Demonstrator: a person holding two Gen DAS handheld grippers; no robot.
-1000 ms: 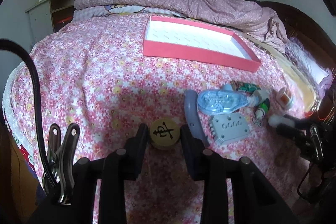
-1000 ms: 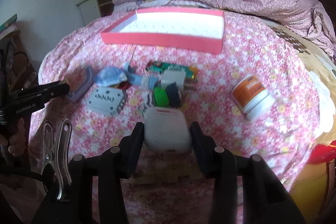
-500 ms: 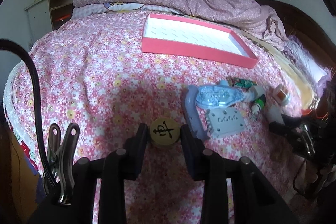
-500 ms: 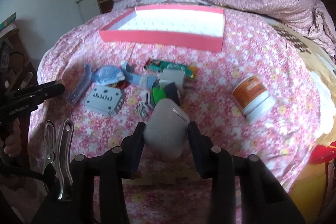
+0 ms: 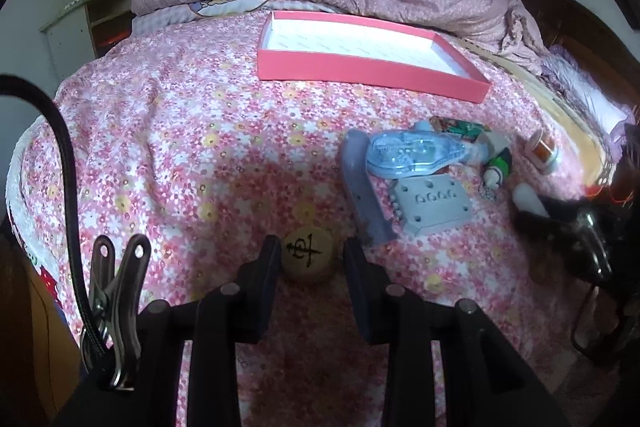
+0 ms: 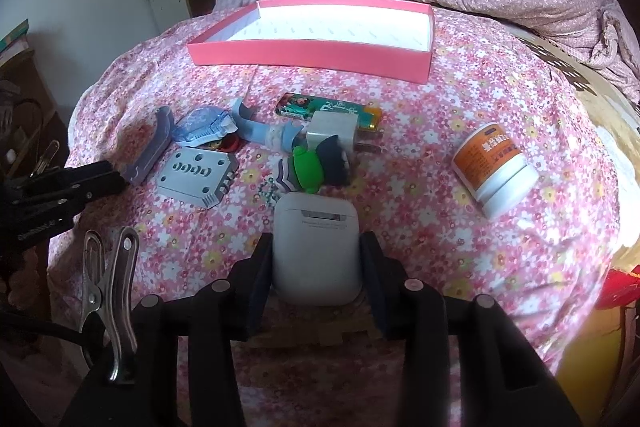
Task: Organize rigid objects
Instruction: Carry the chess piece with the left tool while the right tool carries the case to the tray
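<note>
Left wrist: my left gripper (image 5: 310, 259) fingers clamp wooden chess piece (image 5: 307, 254). Right wrist: right gripper (image 6: 316, 259) fingers clamp white earbud case (image 6: 316, 253); pink tray (image 6: 312, 53) far ahead.

- Bare floral bedspread (image 5: 180, 147) left of clutter, open up to pink tray (image 5: 372, 69).
- Clutter pile (image 6: 280, 143) and bottle (image 6: 494, 173) crowding the right gripper's (image 6: 316, 259) path trayward.

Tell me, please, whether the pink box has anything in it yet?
Empty as far as shown: the pink box shows only its bare white floor in both views, though its near wall hides a strip.
</note>
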